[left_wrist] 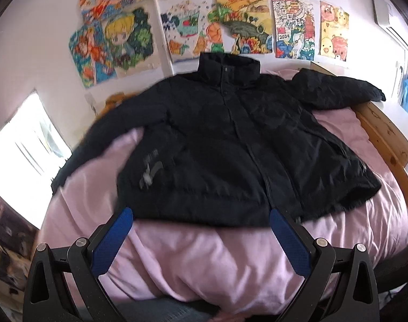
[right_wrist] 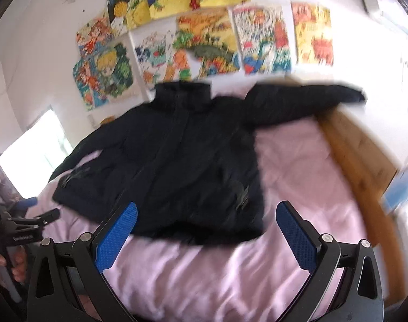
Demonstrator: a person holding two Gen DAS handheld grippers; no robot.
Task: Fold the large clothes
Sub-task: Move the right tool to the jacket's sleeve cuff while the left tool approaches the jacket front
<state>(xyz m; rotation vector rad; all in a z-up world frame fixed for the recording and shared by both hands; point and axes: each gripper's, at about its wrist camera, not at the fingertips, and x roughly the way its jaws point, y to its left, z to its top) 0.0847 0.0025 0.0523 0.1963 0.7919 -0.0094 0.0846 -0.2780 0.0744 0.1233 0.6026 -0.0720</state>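
The black jacket (left_wrist: pixel 230 145) lies just beyond both tools: the left gripper (left_wrist: pixel 201 225) hangs with its blue pads spread wide and empty over the near hem, and the right gripper (right_wrist: pixel 206 222) is equally wide and empty above the hem's right part. The garment is spread face up on the pink bedding (left_wrist: pixel 204 263), collar (left_wrist: pixel 228 67) standing at the far end by the wall, front closed, one sleeve (left_wrist: pixel 341 91) stretched to the far right over the wooden bed frame (left_wrist: pixel 386 134), the other sleeve (left_wrist: pixel 102 145) trailing to the near left. It looks padded and puffy, so I would expect it to be soft, bulky, springy rather than heavy, with a smooth shell that may slip; a sleeve cuff or a hem corner seems the best hold, pinching through the whole thickness. Colourful drawings (left_wrist: pixel 225 24) cover the far wall
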